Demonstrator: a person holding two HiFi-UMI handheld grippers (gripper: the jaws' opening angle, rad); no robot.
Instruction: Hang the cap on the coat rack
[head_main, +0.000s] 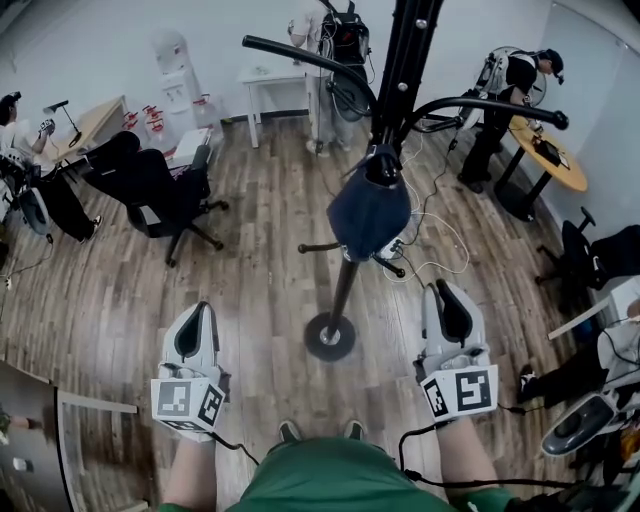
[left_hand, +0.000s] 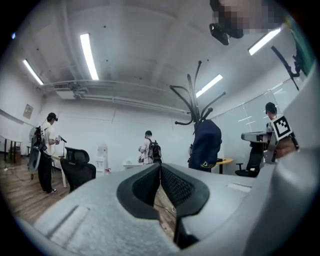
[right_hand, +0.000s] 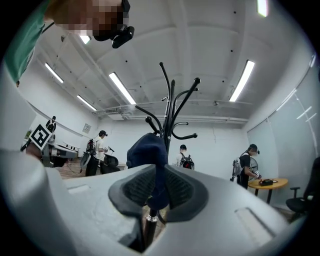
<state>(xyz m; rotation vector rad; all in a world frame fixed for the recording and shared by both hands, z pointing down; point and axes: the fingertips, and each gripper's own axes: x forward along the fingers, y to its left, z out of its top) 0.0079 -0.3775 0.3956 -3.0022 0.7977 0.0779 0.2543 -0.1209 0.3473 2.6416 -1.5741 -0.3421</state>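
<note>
While cap (head_main: 368, 215) hangs on rack (head_main: 408, 45), left tongs (head_main: 197, 312), right tongs (head_main: 447, 292) point forward.

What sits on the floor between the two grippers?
The coat rack's round base, standing on the wood floor between the left gripper and right gripper, as the head view shows.

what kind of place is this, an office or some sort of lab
Most likely a shared office or lab room, hard to say which. It has a black office chair on a wood-plank floor, a water dispenser against the white wall, and a person wearing a backpack rig at a round table.
</note>
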